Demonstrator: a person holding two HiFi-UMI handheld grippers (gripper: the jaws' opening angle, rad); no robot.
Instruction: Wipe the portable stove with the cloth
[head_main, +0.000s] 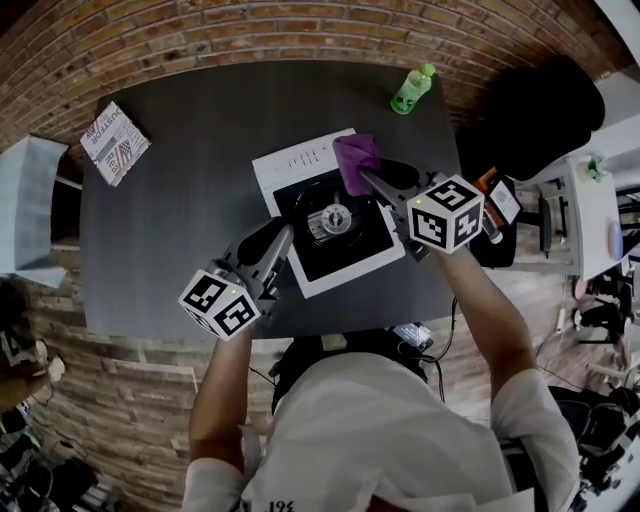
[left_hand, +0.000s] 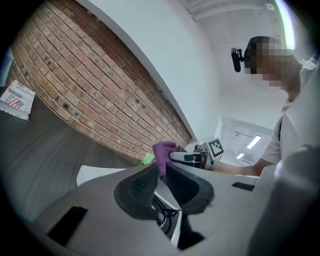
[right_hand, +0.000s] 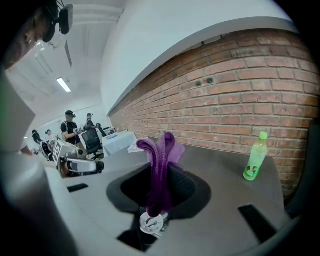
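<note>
The portable stove (head_main: 300, 160) is white with a black top and a round burner (head_main: 335, 218); it stands mid-table. Over its far right corner my right gripper (head_main: 368, 178) is shut on a purple cloth (head_main: 355, 160). In the right gripper view the cloth (right_hand: 161, 160) stands up between the jaws of that gripper (right_hand: 159, 172), with the burner (right_hand: 152, 222) below. My left gripper (head_main: 285, 238) hovers at the stove's near left edge, jaws together and empty. In the left gripper view that gripper (left_hand: 160, 172) looks across the stove (left_hand: 100, 174) toward the cloth (left_hand: 162, 151).
A green bottle (head_main: 411, 90) stands at the table's far right, also in the right gripper view (right_hand: 254, 162). A printed packet (head_main: 114, 142) lies at the far left corner. A black chair (head_main: 540, 105) and a desk sit right of the table; a brick wall runs behind.
</note>
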